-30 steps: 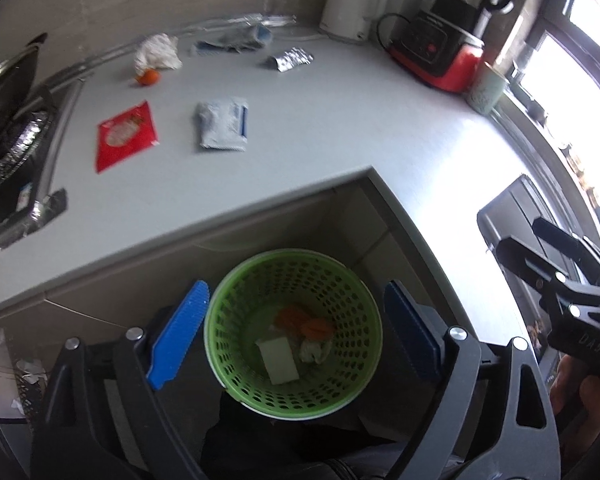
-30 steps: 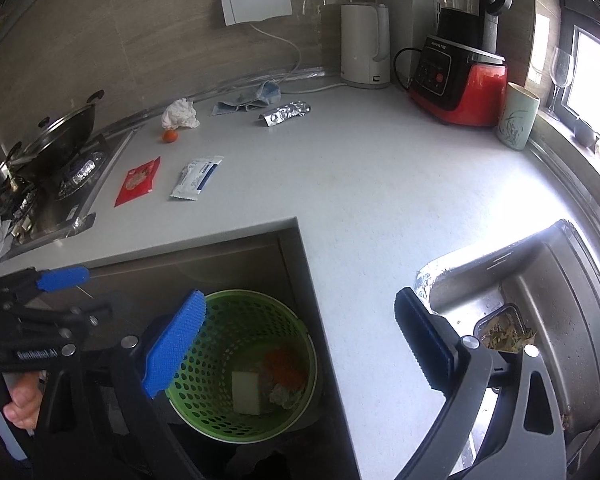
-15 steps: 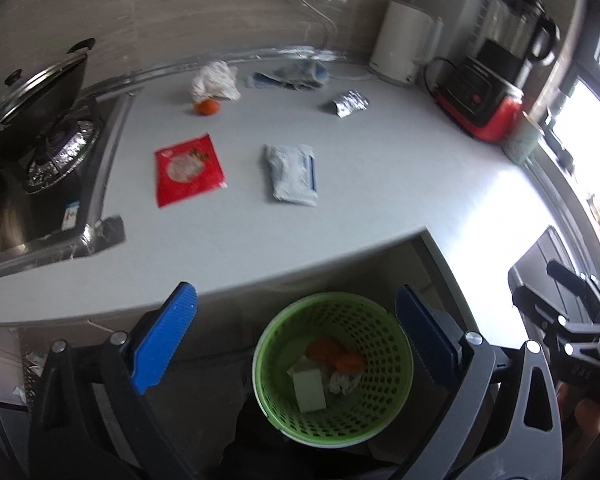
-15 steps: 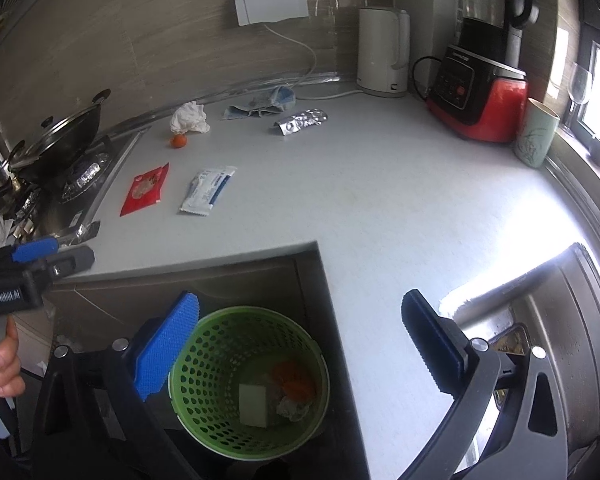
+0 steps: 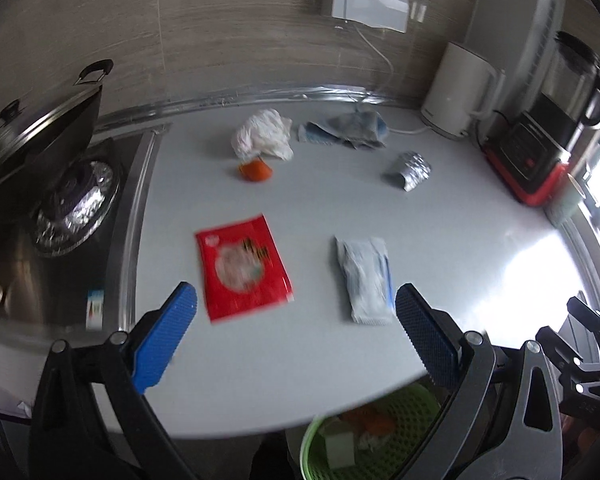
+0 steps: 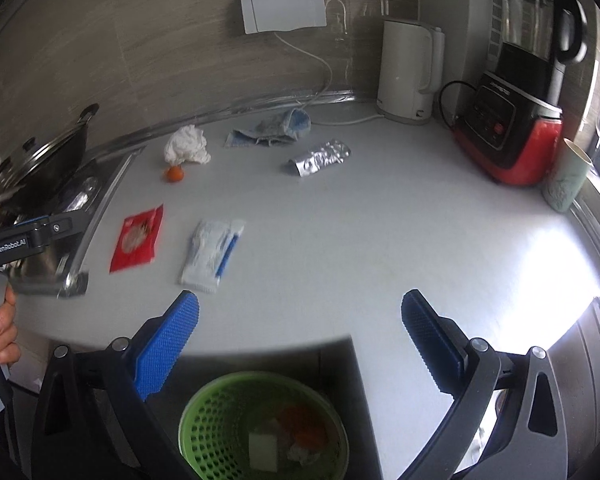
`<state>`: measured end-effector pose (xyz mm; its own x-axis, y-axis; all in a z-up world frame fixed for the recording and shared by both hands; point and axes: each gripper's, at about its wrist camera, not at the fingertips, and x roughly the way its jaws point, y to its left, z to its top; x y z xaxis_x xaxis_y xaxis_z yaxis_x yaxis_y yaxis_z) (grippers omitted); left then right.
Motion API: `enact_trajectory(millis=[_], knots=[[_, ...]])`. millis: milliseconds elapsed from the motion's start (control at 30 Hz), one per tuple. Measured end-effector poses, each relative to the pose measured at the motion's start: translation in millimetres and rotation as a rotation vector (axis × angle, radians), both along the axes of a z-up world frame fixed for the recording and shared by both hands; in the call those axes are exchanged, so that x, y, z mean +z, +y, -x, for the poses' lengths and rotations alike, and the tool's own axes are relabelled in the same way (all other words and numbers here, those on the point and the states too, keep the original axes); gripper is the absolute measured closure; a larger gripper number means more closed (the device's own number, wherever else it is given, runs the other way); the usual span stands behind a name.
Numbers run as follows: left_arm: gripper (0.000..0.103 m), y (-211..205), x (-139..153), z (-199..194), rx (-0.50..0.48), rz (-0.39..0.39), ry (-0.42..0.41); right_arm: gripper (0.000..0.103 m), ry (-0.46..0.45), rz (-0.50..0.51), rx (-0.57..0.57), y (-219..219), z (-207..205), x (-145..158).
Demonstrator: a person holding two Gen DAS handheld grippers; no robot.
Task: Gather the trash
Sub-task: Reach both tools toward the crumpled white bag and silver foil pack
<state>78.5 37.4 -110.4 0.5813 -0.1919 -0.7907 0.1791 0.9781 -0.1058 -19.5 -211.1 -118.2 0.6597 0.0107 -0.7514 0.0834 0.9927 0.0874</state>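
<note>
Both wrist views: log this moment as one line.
left gripper open, empty | right gripper open, empty | red flat packet on countertop | green perforated plastic bin holds scraps

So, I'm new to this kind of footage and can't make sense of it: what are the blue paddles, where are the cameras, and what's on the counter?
No robot here: a person carries a hand-held gripper in each hand, each with a fisheye camera looking along two blue-padded fingers. One picture is from the left hand-held gripper, the other from the right hand-held gripper. Both are open and hold nothing. On the grey countertop lie a red snack packet, a white and blue wrapper, a crumpled white tissue, a small orange piece, a crumpled blue-grey cloth and a silver foil packet. Below stands a green perforated plastic basket holding scraps.
</note>
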Motion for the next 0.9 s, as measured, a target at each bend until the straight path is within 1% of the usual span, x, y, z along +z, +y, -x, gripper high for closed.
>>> enact_trajectory(millis=[167,333,567,800,900], knots=[[0.008,1.7,-8.3,-50.4,-0.007,-0.006,-0.006,0.002,0.004,-0.003,-0.021,4.7,-43.8,-0.9],[0.008,-0.4,-17.2,-112.8,-0.021,-0.013,-0.019,0.002,0.011,0.003,-0.042,7.2,-80.2,-4.2],[0.008,-4.3,-36.6,-189.7,-0.023,-0.02,-0.009,0.002,0.026,0.006,-0.06,12.9,-139.6,-12.9],[0.008,-14.5,-61.0,-244.3,-0.026,-0.051,0.008,0.002,0.03,0.008,-0.079,10.3,-196.7,-27.3],[0.008,-17.3,-74.2,-265.0,-0.019,-0.061,0.032,0.002,0.04,-0.001,-0.132,1.5,-220.9,-40.0]])
